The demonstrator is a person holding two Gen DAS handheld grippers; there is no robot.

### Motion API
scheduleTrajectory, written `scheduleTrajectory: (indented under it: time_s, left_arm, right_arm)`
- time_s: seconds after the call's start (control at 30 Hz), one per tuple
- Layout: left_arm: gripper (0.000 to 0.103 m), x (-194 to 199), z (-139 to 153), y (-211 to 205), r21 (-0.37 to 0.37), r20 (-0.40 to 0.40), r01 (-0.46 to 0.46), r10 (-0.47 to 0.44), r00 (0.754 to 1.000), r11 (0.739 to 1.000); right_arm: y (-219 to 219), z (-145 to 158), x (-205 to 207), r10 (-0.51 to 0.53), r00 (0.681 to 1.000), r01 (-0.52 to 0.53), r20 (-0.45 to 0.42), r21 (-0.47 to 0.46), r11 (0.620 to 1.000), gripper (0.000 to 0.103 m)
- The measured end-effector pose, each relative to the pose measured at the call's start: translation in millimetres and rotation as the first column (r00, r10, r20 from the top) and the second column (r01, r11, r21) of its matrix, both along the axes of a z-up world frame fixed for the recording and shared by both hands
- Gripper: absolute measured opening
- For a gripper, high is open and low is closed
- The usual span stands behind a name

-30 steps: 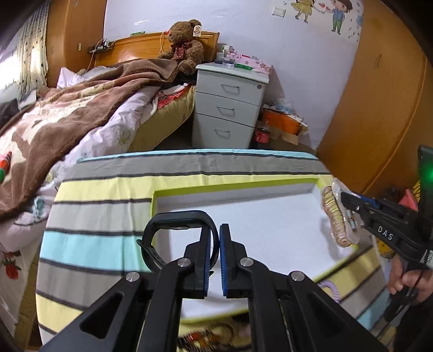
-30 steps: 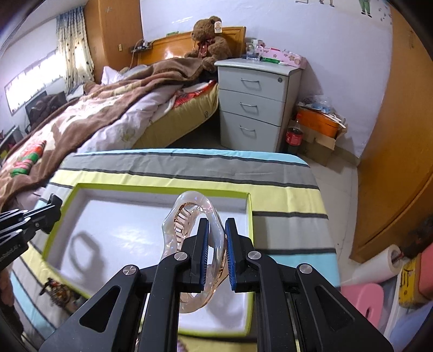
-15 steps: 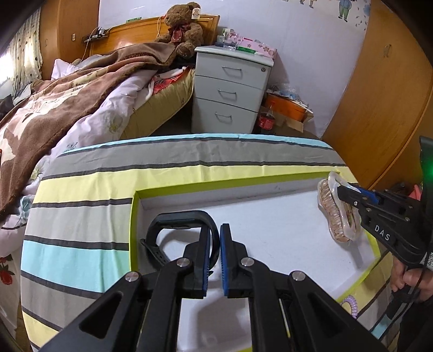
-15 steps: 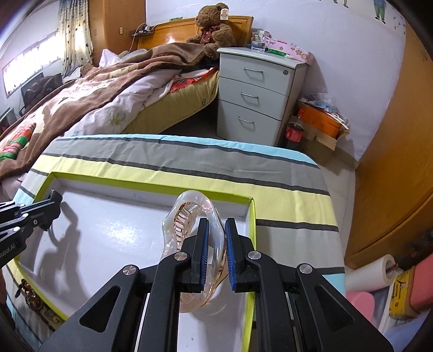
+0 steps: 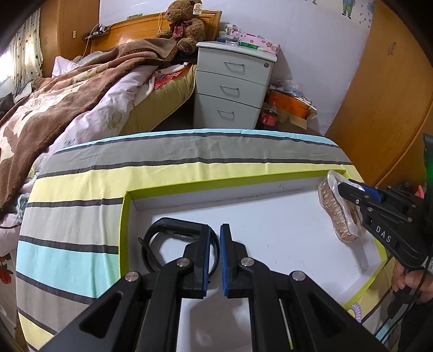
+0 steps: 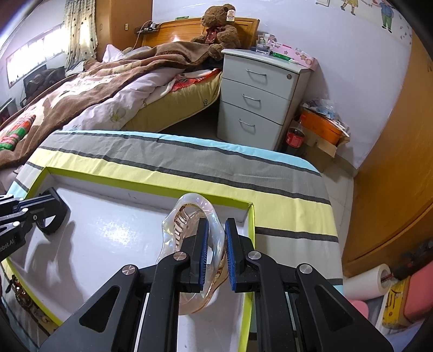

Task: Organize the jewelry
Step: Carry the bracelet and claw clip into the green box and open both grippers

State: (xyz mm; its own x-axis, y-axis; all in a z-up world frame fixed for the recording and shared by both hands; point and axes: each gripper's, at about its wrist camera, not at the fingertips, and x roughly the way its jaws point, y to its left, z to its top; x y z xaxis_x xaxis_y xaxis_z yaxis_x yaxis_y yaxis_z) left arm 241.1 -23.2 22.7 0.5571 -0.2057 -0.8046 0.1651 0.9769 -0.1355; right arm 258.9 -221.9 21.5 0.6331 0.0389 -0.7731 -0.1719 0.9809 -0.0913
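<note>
the left gripper [image 5: 215, 238] pinches a black wristband [image 5: 173, 243] between its fingers, low over the white tray [image 5: 270, 216] near its left wall. the right gripper [image 6: 216, 238] clamps a clear hair claw [image 6: 189, 216] over the tray's far right corner, on the striped cloth [image 5: 162, 162].

Beyond the striped cloth [image 5: 113, 189] over the worktop, an unmade bed [image 5: 81, 92] with a brown blanket fills the far left. A teddy bear [image 5: 184, 24] sits against its wooden headboard [image 6: 173, 32], beside a grey three-drawer nightstand [image 5: 232, 86]. A cola bottle [image 6: 295, 136] and an orange box [image 6: 320, 127] stand on the floor to its right.
</note>
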Motion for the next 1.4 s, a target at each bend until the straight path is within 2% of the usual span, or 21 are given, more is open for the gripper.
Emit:
scheduleTrajectory:
  time_s: [0.27, 0.43, 0.53, 0.67, 1.1, 1.4]
  left_arm:
    - [0.009, 2, -1, 4, 0.009, -0.008, -0.025, 0.025, 1.0, 1.0]
    - [0.021, 2, 1, 6, 0.007, -0.009, -0.034, 0.034, 0.999, 0.999]
    - [0.029, -1, 5, 5, 0.009, -0.003, -0.039, 0.039, 0.999, 0.999]
    - [0.037, -8, 13, 5, 0.008, 0.012, -0.048, 0.048, 0.999, 0.999]
    - [0.046, -64, 48, 9, 0.004, 0.089, -0.073, 0.072, 0.993, 0.997]
    - [0.047, -109, 58, 21, 0.005, 0.126, -0.107, 0.105, 0.986, 0.994]
  right_arm:
    - [0, 0, 0, -0.01, 1.0, 0.011, 0.011, -0.011, 1.0, 0.015]
    - [-1, 8, -4, -0.002, 0.999, 0.002, 0.036, 0.006, 1.0, 0.019]
    - [0, 13, -8, 0.001, 0.999, -0.002, 0.046, 0.012, 1.0, 0.029]
    - [0, 20, -18, -0.003, 0.998, 0.002, 0.063, 0.026, 1.0, 0.029]
    - [0, 54, -77, -0.035, 0.989, 0.018, 0.145, 0.121, 0.993, 0.029]
    - [7, 59, -130, -0.034, 0.985, 0.005, 0.171, 0.17, 0.985, 0.03]
